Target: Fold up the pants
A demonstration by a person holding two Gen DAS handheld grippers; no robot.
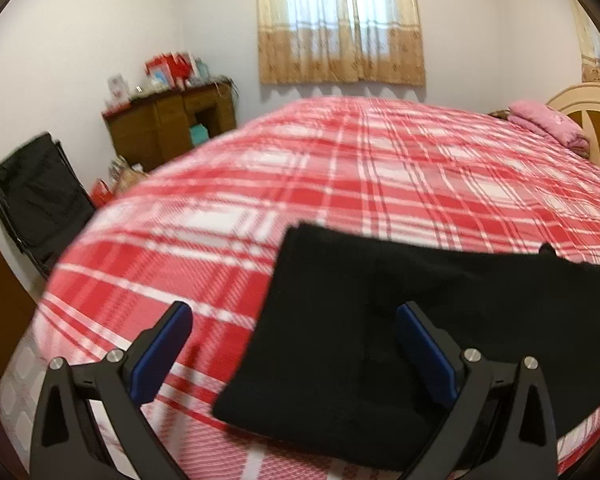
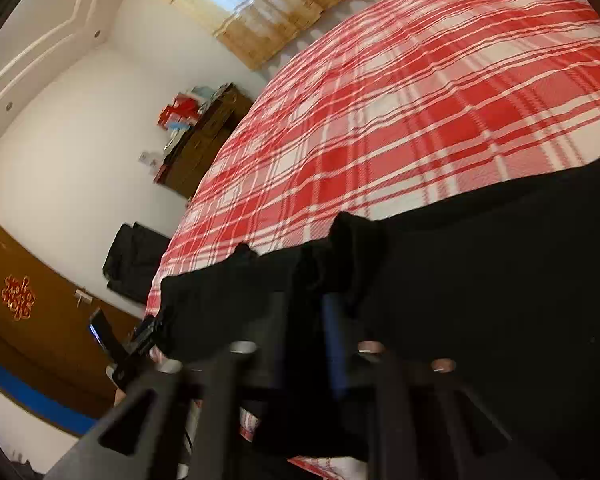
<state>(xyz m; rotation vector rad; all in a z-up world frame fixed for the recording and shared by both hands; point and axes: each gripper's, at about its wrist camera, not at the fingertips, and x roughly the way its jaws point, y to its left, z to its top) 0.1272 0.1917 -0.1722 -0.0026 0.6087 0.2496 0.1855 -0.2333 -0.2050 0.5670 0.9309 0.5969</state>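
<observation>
Pants [image 1: 400, 320] lie folded on the bed's [image 1: 340, 168] near edge. My right tongs [image 2: 320, 300] pinch a bunched edge; left tongs [image 1: 294, 344] hang released. I'd draw that edge over evenly, avoiding wrinkles.

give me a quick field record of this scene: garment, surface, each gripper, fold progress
garment: black pants, lying flat in a folded block
surface: bed with red and white plaid bedspread
left gripper: open, holding nothing, above the pants' left edge
right gripper: shut on a bunched edge of the pants, fabric pinched between its fingers
fold progress: partly folded; right side of the cloth is lifted and bunched
background: wooden cabinet, curtained window, pink pillow
</observation>
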